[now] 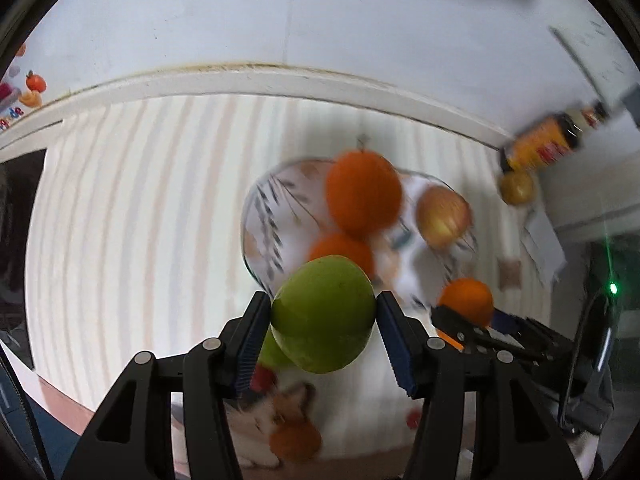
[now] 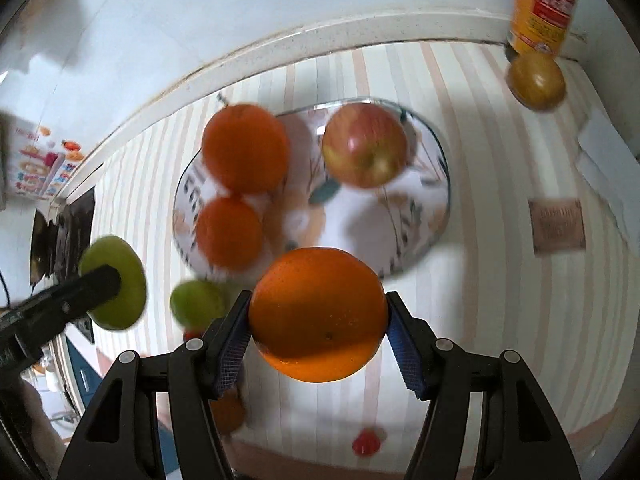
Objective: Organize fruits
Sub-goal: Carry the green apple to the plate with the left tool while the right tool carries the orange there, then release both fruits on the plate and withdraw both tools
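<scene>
My left gripper (image 1: 324, 312) is shut on a green fruit (image 1: 324, 316), held above the striped tablecloth. My right gripper (image 2: 318, 316) is shut on an orange (image 2: 318, 314), also lifted. Beyond both stands a patterned glass plate (image 2: 420, 208) with two oranges (image 2: 244, 148) (image 2: 228, 232) and a red-yellow apple (image 2: 364, 144). In the left wrist view the plate (image 1: 264, 216) lies just past the green fruit, and the right gripper's orange (image 1: 466, 300) hangs to its right. A second green fruit (image 2: 196, 302) lies on the cloth near the plate.
A yellow-labelled bottle (image 2: 544, 4) and a yellowish fruit (image 2: 536, 80) stand at the far right by the wall. A brown card (image 2: 556, 226) lies right of the plate. Another orange (image 1: 294, 440) and a small red item (image 2: 364, 444) lie on the near side.
</scene>
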`<state>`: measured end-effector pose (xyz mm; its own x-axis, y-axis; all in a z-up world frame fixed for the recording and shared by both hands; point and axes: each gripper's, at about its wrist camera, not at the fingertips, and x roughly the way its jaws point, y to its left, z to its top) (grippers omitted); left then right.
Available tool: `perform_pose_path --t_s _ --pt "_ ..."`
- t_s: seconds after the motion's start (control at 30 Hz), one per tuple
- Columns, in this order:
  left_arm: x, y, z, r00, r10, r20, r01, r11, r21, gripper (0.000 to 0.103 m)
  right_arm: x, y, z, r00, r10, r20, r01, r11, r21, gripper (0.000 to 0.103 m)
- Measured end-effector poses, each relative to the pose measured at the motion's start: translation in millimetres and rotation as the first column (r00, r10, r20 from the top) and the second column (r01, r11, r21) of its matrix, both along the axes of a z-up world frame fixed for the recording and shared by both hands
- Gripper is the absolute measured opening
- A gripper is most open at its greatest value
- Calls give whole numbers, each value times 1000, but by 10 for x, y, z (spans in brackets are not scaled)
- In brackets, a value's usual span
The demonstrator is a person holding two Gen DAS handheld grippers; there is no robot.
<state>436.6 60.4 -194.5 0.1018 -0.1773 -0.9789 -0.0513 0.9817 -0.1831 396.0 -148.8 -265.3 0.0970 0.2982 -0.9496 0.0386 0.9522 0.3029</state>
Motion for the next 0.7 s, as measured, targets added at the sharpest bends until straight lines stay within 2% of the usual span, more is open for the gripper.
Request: perform_pose_path --t_s 0.13,0.3,0.47,0.5,0.53,0.57,0.6,0.63,0.7 --pt "307 72 -220 999 32 -40 -30 999 45 52 343 25 -184 999 0 -39 -2 999 -38 67" --pt "583 43 -581 995 40 -95 -30 995 99 52 509 -17 -322 997 -18 -71 13 998 -60 67" --pt "662 47 -813 985 62 -163 -46 994 96 53 595 -15 -420 993 -37 -114 31 998 -53 68" --pt "668 54 -812 987 63 -150 -48 994 101 55 589 -22 -430 991 -41 -124 35 998 -55 68" --pt "674 59 -799 989 63 -134 -48 993 107 66 568 -35 -429 991 -42 -131 34 998 -60 68" --pt "681 66 -784 990 63 -126 -49 993 110 75 550 -42 -437 990 -40 -137 30 997 -73 76" --pt "690 76 -771 990 65 -121 -52 993 107 89 524 -62 -429 990 -41 -138 32 997 -70 95" --pt "695 93 -758 990 70 -119 -58 994 97 93 508 -71 -414 990 -44 -135 35 997 -69 99" --pt "689 128 -726 990 80 -113 -70 994 88 93 488 -81 -358 992 -42 -123 32 996 -82 99"
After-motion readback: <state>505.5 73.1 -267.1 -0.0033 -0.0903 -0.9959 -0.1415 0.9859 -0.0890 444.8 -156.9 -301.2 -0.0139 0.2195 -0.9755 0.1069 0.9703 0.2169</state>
